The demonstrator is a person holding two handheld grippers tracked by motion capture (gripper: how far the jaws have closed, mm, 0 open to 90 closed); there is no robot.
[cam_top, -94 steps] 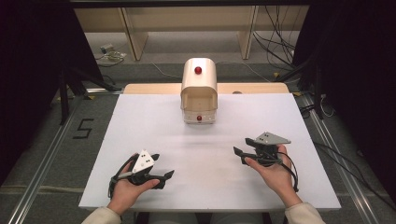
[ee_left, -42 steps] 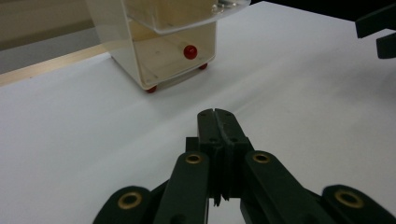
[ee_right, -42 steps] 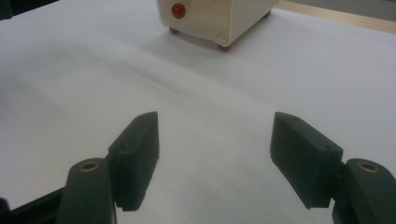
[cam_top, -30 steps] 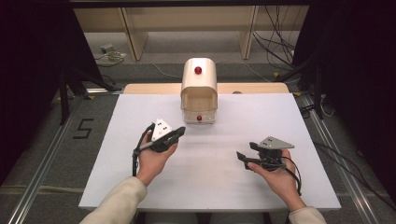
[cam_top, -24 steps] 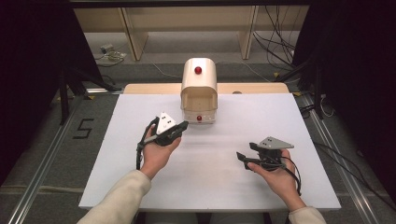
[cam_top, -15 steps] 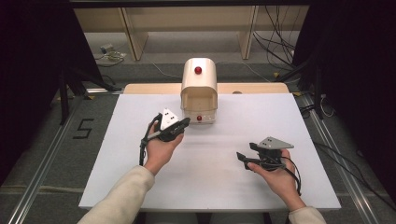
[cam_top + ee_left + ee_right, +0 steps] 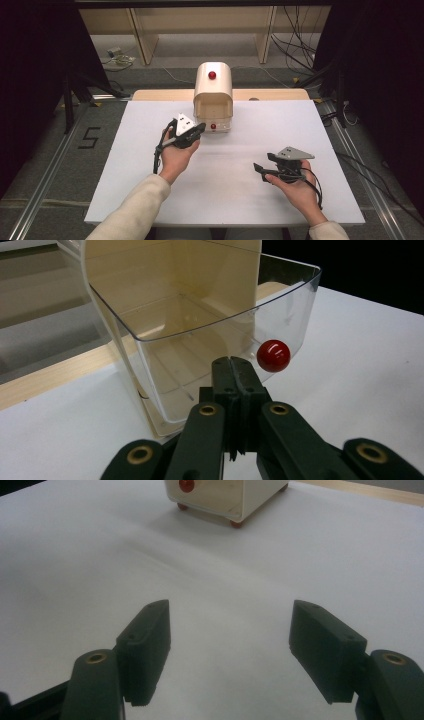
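1. A cream box [image 7: 213, 97] with a rounded top stands upper centre of the high view on the white table [image 7: 125, 165] — smooth, glossy plastic, a red knob [image 7: 212, 75] on its crown.
2. Its front is a clear curved drawer [image 7: 220, 340], see-through, bearing a shiny red ball handle [image 7: 273, 355].
3. The left gripper [image 7: 194, 131], black jaws pressed together on nothing, sits just beside that drawer's left corner.
4. The right gripper [image 7: 260, 167] — jaws wide apart — hovers lower right, well apart from the box.

Left gripper [image 7: 196, 131] raised, jaws closed; right gripper [image 7: 263, 170] low, jaws apart.
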